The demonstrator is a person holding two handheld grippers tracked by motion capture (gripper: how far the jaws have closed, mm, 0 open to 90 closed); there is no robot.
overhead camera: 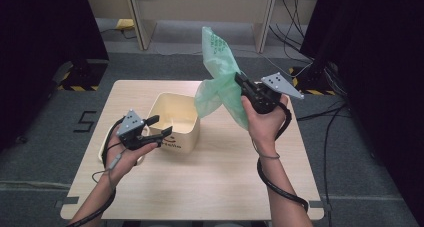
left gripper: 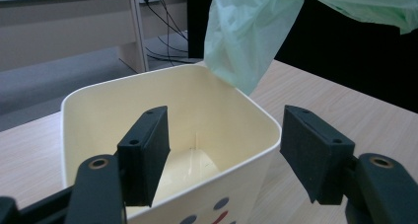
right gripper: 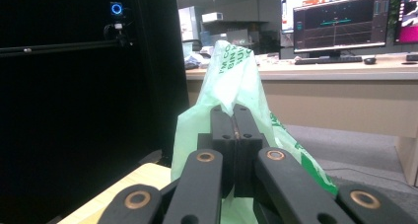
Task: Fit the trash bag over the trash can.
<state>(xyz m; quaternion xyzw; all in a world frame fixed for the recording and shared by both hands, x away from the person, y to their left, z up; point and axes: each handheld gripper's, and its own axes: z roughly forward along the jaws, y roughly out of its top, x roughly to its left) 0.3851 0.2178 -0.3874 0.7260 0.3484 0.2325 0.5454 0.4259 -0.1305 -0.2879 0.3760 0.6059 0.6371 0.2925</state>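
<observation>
Above the table (overhead camera: 200, 177), your right gripper (overhead camera: 241, 82) pinches the green bag (overhead camera: 220, 82); your left gripper (overhead camera: 162, 125) gapes wide, empty, at the cream bin (overhead camera: 187, 137).

We see the table (overhead camera: 200, 187) evenly and softly lit from above, with only faint shadows under the cream bin (overhead camera: 175, 118), while the far left and right sides sink into near-black curtains. In the left gripper view the near jaws look slightly soft and the green bag (left gripper: 246, 31) glows translucent. In the right gripper view the left half is dark, the far monitors (right gripper: 340, 21) shine bright, and the background blurs.
</observation>
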